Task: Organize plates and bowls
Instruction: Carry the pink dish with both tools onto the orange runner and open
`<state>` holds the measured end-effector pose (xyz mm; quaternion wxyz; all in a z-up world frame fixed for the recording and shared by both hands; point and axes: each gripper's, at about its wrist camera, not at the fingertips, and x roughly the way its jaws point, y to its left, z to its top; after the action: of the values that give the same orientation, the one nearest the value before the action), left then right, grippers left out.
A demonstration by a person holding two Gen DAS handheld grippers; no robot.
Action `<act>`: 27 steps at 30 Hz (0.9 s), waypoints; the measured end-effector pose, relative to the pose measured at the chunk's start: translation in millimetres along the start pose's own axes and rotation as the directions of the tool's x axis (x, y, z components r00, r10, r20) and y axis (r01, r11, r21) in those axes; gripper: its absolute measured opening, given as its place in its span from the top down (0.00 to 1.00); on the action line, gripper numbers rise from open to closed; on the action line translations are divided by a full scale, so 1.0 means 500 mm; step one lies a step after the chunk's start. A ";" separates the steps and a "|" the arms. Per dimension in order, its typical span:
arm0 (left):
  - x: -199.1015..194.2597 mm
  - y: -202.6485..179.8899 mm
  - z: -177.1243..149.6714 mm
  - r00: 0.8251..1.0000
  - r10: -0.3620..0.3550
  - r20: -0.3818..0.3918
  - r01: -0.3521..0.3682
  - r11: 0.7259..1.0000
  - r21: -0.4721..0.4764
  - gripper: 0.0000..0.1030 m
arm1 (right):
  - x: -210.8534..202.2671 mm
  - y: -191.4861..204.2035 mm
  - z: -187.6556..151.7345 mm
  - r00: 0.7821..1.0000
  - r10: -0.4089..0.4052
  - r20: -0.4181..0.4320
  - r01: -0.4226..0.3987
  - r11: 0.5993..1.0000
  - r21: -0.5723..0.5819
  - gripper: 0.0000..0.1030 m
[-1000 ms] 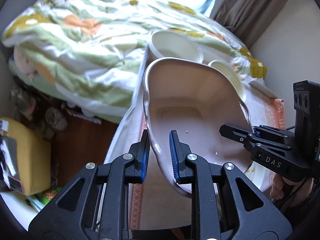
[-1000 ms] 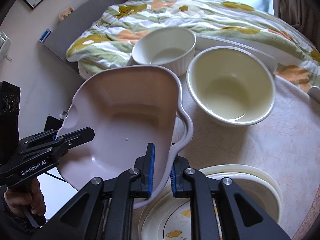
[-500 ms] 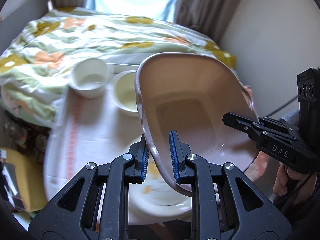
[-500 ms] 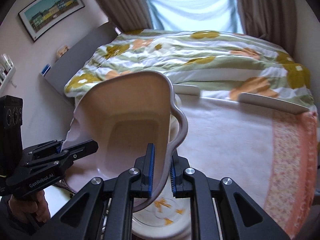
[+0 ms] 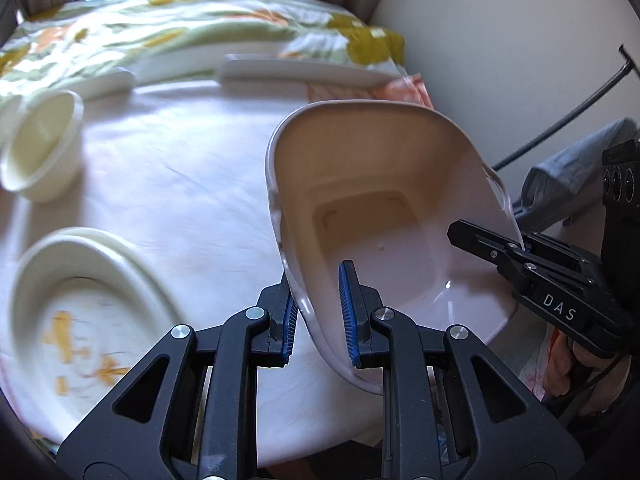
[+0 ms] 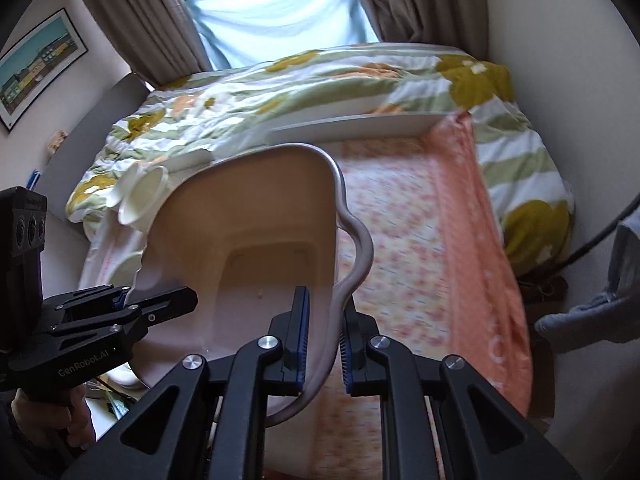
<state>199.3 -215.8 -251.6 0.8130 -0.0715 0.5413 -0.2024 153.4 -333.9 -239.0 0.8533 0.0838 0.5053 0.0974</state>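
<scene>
1. Dish (image 5: 384, 200), the pale pink one with a squared well and wavy rim, is the biggest item in both views; it hangs tilted above the table (image 5: 192, 168), clear of the cloth, carried by its two opposite rims.
2. Table below it wears a white cloth that turns orange-patterned (image 6: 432, 240) toward the right edge; a bed with a floral quilt (image 6: 320, 80) stands behind.
3. Plates (image 5: 80, 304), stacked and cream with a yellow print, lie at the near left of the table, well apart from the dish.
4. Bowl (image 5: 40, 148), cream, sits at the far left of the table; a long white platter (image 5: 296, 70) lies along the far edge.
5. Left gripper (image 5: 318, 312) is clamped on the dish's left rim, one blue pad inside the wall and one outside.
6. Right gripper (image 6: 322, 332) is clamped on the opposite, wavy rim in the same way; in the left view it appears at the dish's right side (image 5: 492, 248).
7. A hand (image 6: 76, 416) grips the left gripper's handle at the lower left of the right view.
</scene>
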 end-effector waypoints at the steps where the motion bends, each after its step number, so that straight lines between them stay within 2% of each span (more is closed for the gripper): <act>1: 0.018 -0.007 -0.003 1.000 0.001 -0.006 -0.001 1.000 0.001 0.83 | 0.010 -0.018 -0.007 1.000 -0.002 -0.004 0.002 1.000 0.007 0.88; 11: 0.112 -0.022 -0.013 0.997 0.042 -0.059 -0.043 0.999 -0.011 0.83 | 0.060 -0.086 -0.056 0.999 0.017 -0.034 -0.016 0.999 0.030 0.88; 17: 0.122 -0.025 -0.012 0.993 0.079 -0.091 -0.079 0.997 0.004 0.83 | 0.071 -0.086 -0.070 0.998 0.036 -0.055 -0.035 0.999 0.021 0.88; 21: 0.127 -0.024 -0.008 0.991 0.078 -0.111 -0.079 0.997 -0.007 0.83 | 0.074 -0.083 -0.072 0.998 0.030 -0.061 -0.029 0.999 0.020 0.88; 24: 0.122 -0.029 -0.008 0.989 0.112 -0.098 -0.113 0.994 -0.001 0.82 | 0.078 -0.080 -0.075 0.996 0.019 -0.082 -0.021 1.000 -0.017 0.88; 27: 0.119 -0.031 -0.007 0.988 0.117 -0.096 -0.118 0.993 -0.001 0.80 | 0.075 -0.079 -0.077 0.997 0.002 -0.083 -0.006 0.999 -0.048 0.87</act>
<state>212.0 -253.7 -298.2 0.7964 -0.0322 0.5835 -0.1555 140.5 -360.9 -298.4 0.8333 0.0600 0.5375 0.1147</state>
